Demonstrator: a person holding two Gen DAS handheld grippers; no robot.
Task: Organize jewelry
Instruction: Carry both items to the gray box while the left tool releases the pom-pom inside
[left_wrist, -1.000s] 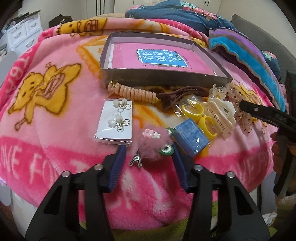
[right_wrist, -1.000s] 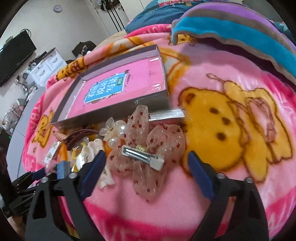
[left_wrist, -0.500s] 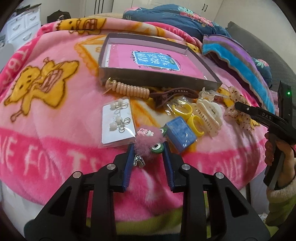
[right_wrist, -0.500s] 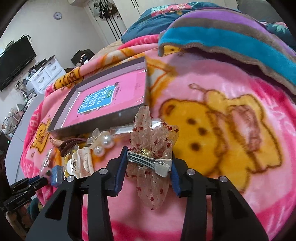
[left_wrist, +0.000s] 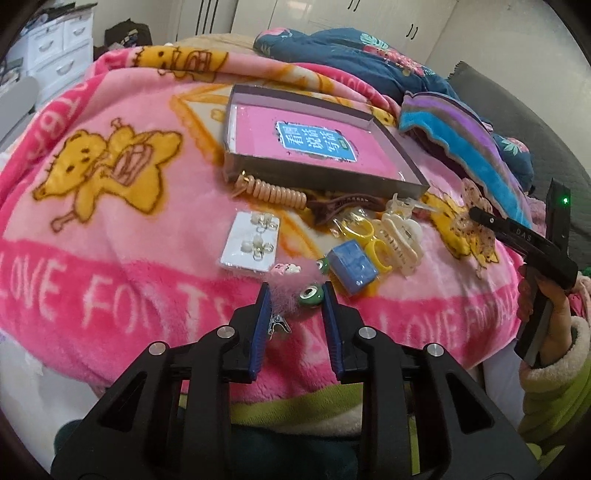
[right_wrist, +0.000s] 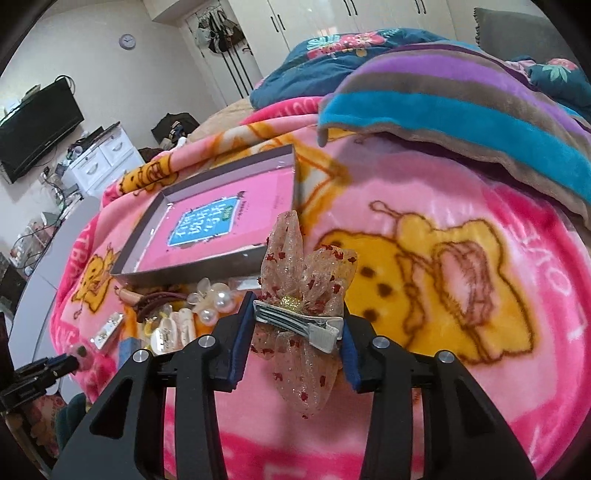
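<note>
now bow clip (right_wrist: 304, 295) sits clamped in right gripper (right_wrist: 295, 325).

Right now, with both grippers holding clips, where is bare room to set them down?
The tray floor is bare around its blue label. The blanket left of the earring card is free, as is the bear print right of the bow clip. The strip below the tray's near wall is crowded.

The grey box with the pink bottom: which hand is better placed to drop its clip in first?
Probably the right. Its gripper holds the bow clip close before the box's front wall. The left gripper holds the pink fluffy clip farther back, behind the other pieces.
</note>
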